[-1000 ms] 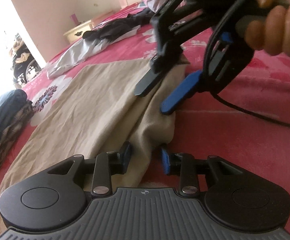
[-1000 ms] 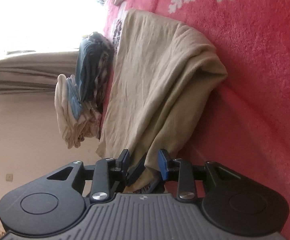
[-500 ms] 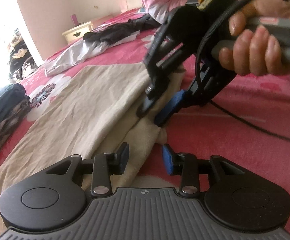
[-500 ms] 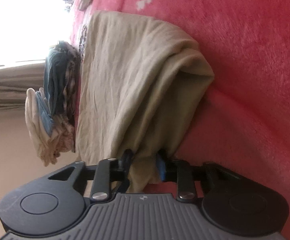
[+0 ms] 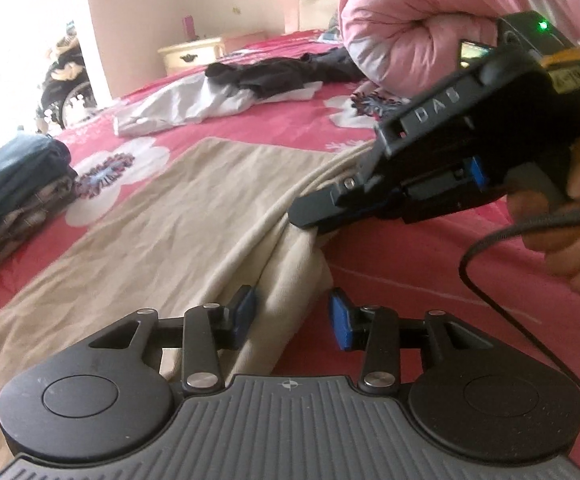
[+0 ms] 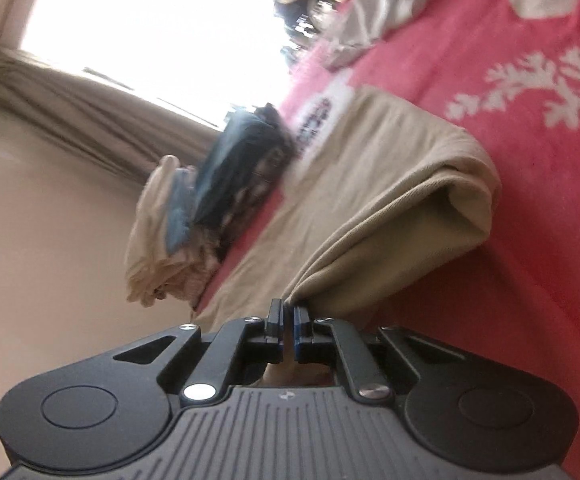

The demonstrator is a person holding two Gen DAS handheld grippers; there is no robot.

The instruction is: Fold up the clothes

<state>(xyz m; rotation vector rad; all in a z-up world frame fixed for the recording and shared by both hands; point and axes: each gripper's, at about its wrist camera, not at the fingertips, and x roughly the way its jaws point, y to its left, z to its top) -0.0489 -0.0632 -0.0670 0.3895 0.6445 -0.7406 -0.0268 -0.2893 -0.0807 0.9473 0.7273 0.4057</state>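
**Right fingers now clamped on the garment edge; left fingers not yet gripping**

Left wrist view. The beige garment (image 5: 178, 216) lies spread on the pink floral bed (image 5: 410, 288), its near edge bunched into a ridge. A second ago the right gripper (image 5: 310, 222) stood with its fingers apart over that edge; they have closed and now pinch the fabric, which rises in a taut crease to the black finger tips. A hand (image 5: 562, 216) holds that gripper's handle. The left gripper (image 5: 293, 312) sits lower on the same ridge. Its jaws have just been opening a little, and the fold lies between them, against the left pad and clear of the blue right pad (image 5: 340, 322). No hold there yet.

Right wrist view. The right gripper (image 6: 286, 316) is narrowed to a slit, with beige cloth drawn up into it. From the fingers the garment fans out to a rolled corner (image 6: 470, 184). Beyond it a stack of folded clothes (image 6: 218, 200) sits at the bed's edge.

Assessment. One corner is secured and lifting. In my judgement the fold cannot be carried over cleanly until the left fingers close on their portion; lifting on one grip alone risks dragging the cloth askew.
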